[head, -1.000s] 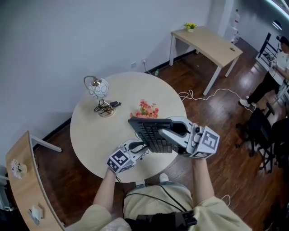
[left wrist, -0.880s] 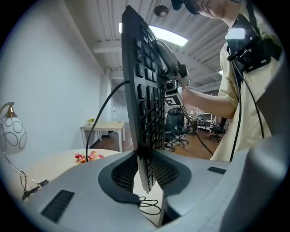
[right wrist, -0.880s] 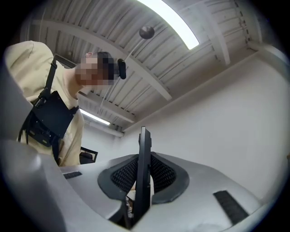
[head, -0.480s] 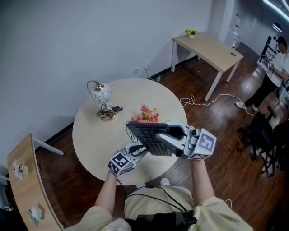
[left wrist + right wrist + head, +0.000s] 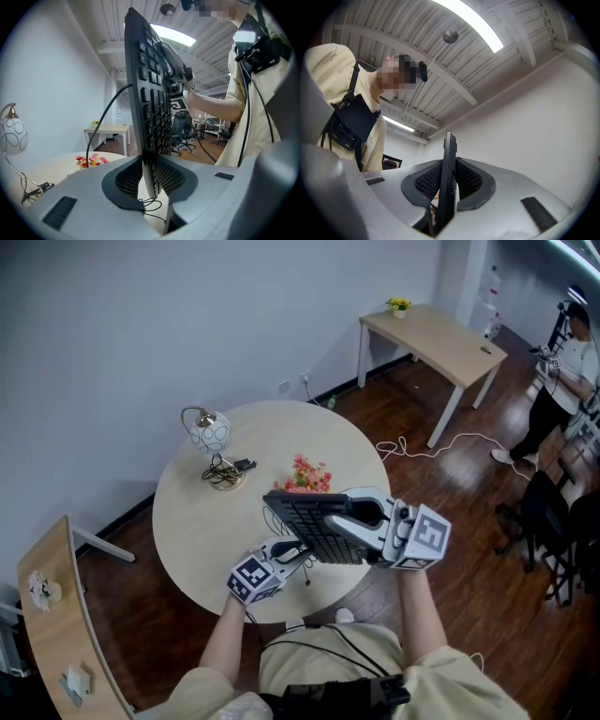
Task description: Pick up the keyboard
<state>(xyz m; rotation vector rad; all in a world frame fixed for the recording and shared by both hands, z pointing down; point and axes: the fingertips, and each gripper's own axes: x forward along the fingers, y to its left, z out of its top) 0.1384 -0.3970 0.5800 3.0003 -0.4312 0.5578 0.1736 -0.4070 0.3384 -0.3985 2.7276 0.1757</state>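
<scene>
The left gripper (image 5: 292, 551), just below the centre of the head view, has its jaws pressed onto the lower left edge of the black keyboard (image 5: 312, 521). In the left gripper view the left gripper (image 5: 151, 180) pinches that thin edge between its dark mesh pads, and the keyboard (image 5: 147, 93) rises on edge through the middle of the frame with its keys facing right. A black cable (image 5: 104, 121) curves away from it to the left. The right gripper (image 5: 345, 518), right of centre in the head view, clamps the opposite side. In the right gripper view the right gripper (image 5: 447, 187) has both pads tight against the keyboard (image 5: 449, 159), seen there as a narrow dark slab. The keyboard hangs tilted between the two tools, clear of the round table (image 5: 202, 531), over the table's lower right part. Further up the tabletop lie pink and red flowers (image 5: 305, 472), and at its upper left stand a lamp with a patterned globe shade (image 5: 208, 430) and a coil of dark cable (image 5: 225, 471) at its base. Beyond, a rectangular wooden desk (image 5: 439, 334) with a small potted plant (image 5: 398, 306) fills the upper right. A white cord (image 5: 422, 446) trails over the dark wooden floor (image 5: 469, 521), and a person (image 5: 562, 381) stands at the far right edge.
</scene>
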